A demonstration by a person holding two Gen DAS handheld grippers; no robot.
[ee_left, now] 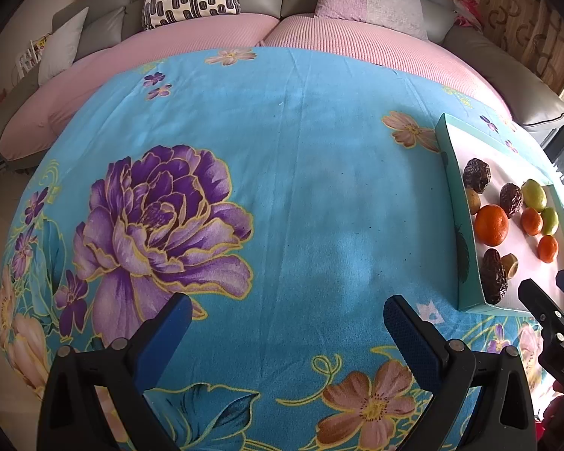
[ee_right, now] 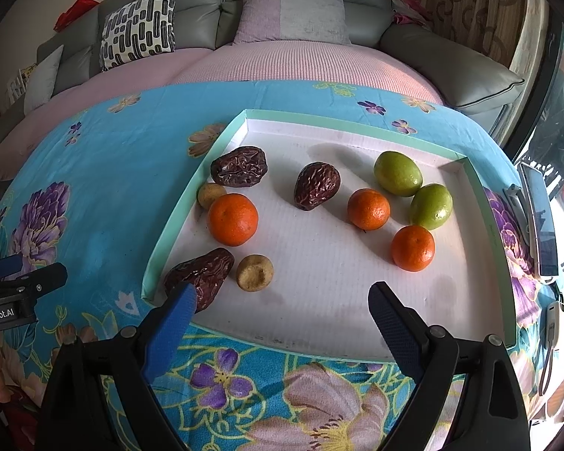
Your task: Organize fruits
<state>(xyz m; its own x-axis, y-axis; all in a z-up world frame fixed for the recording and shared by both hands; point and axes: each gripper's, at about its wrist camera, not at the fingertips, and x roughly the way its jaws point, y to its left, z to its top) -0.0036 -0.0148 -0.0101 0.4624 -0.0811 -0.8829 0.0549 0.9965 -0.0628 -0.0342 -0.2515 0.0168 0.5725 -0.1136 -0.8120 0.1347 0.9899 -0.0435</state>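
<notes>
fruits [ee_right: 316, 186] loose in tray [ee_right: 349, 121]

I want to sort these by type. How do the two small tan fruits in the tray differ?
The tan fruit by the tray's left wall shows a smooth, rounded side and touches the large orange. The nearer tan fruit shows a sunken dimple and lies beside the nearest wrinkled date. Both are small, dull tan and rest on the tray floor.

Left gripper [ee_right: 18, 289] label: we read "enRobot.AI", its start cut off by the frame edge.
Right gripper [ee_left: 556, 323] marking: we read "DAS", partly cut off.
</notes>
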